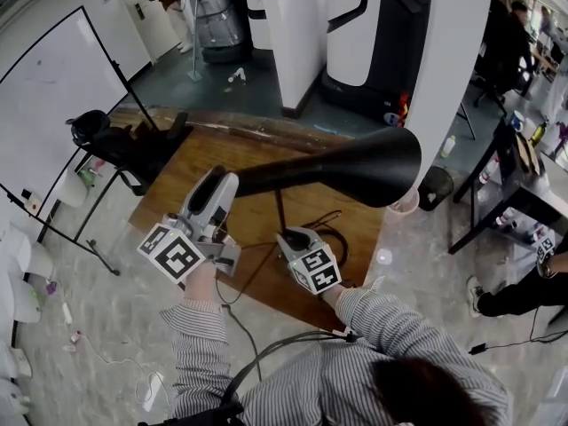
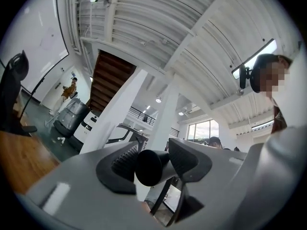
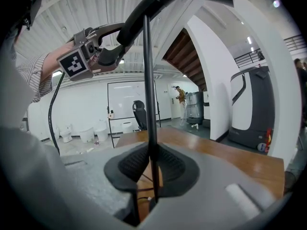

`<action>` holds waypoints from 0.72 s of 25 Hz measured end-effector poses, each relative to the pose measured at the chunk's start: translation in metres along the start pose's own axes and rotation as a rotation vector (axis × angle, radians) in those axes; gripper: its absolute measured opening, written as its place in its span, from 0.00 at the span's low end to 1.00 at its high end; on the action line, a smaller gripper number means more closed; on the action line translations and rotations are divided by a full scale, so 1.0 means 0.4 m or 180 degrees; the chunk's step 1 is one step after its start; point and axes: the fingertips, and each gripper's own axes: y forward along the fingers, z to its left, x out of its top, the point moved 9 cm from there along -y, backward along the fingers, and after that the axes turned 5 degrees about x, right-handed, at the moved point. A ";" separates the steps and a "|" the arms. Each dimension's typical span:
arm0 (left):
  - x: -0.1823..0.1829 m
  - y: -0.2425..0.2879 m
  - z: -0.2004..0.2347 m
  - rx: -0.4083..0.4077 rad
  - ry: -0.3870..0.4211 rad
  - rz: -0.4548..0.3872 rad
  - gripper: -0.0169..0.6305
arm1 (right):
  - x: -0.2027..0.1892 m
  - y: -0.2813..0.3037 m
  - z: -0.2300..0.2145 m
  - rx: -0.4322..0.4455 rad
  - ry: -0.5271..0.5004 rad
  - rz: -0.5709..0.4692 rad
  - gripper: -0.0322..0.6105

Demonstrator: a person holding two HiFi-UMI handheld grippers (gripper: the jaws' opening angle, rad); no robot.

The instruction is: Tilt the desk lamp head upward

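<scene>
Left gripper view: the left tongs [image 2: 152, 161] are clenched on the narrow rear end of the black lamp head [image 1: 355, 169]. The right tongs [image 3: 151, 166] pinch its thin stem [image 3: 147, 80] above the table [image 1: 355, 231]. The head lies roughly level, so the tilt looks barely begun. Next, brace the stem and press the rear end down so the mouth rises.

Quick count: one desk lamp [image 1: 355, 169], two tongs (left tongs [image 1: 222, 185], right tongs [image 1: 293, 236]), one wooden surface [image 1: 257, 216], one whiteboard [image 1: 53, 105], one black chair [image 1: 124, 145].
</scene>
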 end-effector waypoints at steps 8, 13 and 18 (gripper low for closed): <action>-0.040 -0.009 0.022 -0.0059 -0.0313 -0.0170 0.35 | 0.003 0.003 -0.001 0.0034 0.0021 -0.0001 0.13; -0.082 -0.013 0.041 -0.0159 -0.0597 -0.0273 0.35 | 0.001 0.002 -0.002 0.0041 0.0012 -0.0007 0.13; -0.119 -0.011 0.049 -0.0329 -0.0915 -0.0454 0.35 | 0.004 0.004 0.002 0.0019 0.0021 -0.0006 0.13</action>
